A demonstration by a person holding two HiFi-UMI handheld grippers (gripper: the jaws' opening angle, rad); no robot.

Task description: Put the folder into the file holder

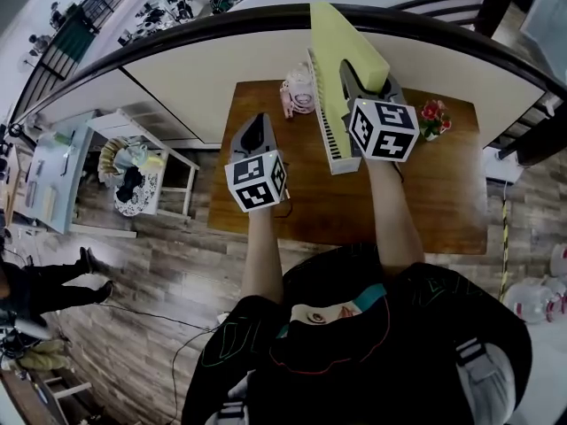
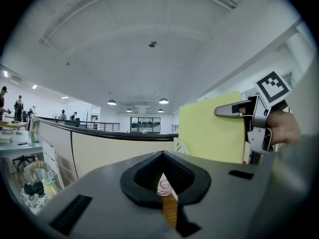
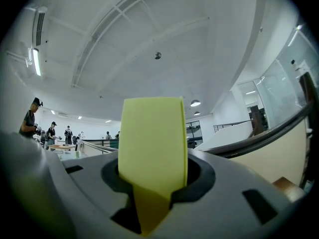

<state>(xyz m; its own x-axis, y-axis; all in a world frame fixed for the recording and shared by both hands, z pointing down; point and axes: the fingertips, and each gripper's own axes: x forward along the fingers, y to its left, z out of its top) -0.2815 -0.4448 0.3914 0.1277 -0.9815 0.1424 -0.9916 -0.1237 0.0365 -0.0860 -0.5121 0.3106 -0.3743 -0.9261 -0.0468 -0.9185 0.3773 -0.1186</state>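
A yellow-green folder (image 1: 341,38) stands on edge above the far side of the wooden table (image 1: 443,193), held in my right gripper (image 1: 365,76), which is shut on its near end. In the right gripper view the folder (image 3: 152,143) rises straight up out of that gripper (image 3: 152,195). The white file holder (image 1: 326,127) stands upright on the table just left of the folder, below it. My left gripper (image 1: 257,120) hovers left of the holder, shut and empty; only a thin slit shows in its own view (image 2: 164,183). That view also shows the folder (image 2: 212,133) and the right gripper (image 2: 234,112) at the right.
A pink figure (image 1: 299,91) sits at the table's far edge, left of the holder. A small pot of red flowers (image 1: 431,119) stands at the far right. A curved partition wall (image 1: 177,82) runs behind the table. A white rack (image 1: 133,166) stands on the floor to the left.
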